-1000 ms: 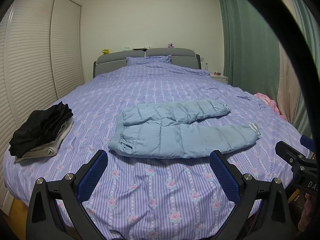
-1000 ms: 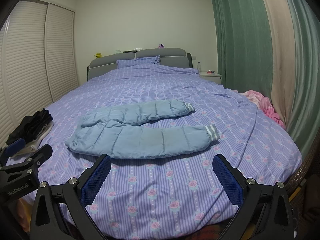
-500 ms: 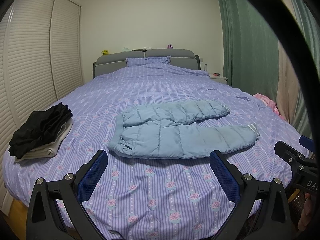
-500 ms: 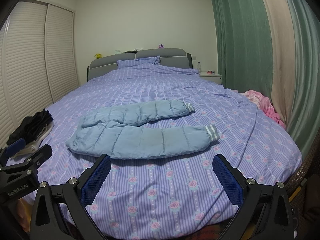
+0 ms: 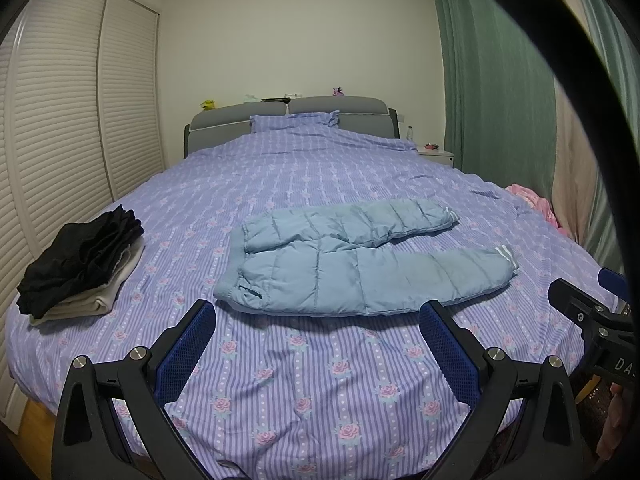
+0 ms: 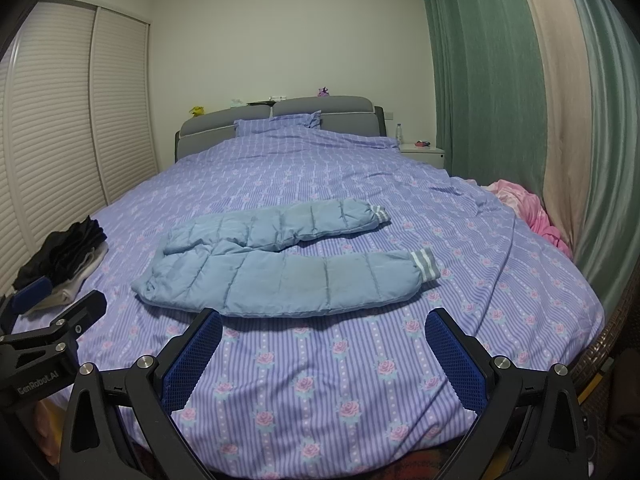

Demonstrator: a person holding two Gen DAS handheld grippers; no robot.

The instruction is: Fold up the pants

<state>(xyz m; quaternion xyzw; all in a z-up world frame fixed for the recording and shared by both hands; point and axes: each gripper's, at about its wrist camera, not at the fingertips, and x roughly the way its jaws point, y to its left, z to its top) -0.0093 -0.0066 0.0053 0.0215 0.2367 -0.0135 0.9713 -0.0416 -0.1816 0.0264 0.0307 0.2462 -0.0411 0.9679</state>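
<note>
Both grippers hover above the foot of the bed with nothing between their fingers: the left gripper (image 5: 316, 344) has its blue-padded jaws spread wide apart, and the right gripper (image 6: 324, 350) stands the same way, wide apart and empty. In the right wrist view the left gripper's black body shows at the lower left edge, with white lettering that reads "GenRoboLAI" as far as it can be made out; in the left wrist view the right gripper's body shows at the lower right edge with the letters "DA", the rest cut off. Just beyond the fingertips lie the pants (image 5: 360, 264), light blue and quilted, spread flat across the bed (image 5: 320, 380) with the waistband to the left and both legs running to the right. The near leg is straight, the far leg angles slightly away from it, and each ends in a grey cuff with pale stripes. The bedcover beneath is purple with stripes and pink roses. Well to the left of the pants, near the bed's left edge, sits a stack of folded clothes (image 5: 80, 264), black on top of pale grey. A pink cloth (image 6: 532, 216) lies at the bed's right edge beside the green curtain (image 6: 480, 72). At the far end stand a grey headboard (image 5: 288, 116) and a matching pillow (image 5: 294, 122).
</note>
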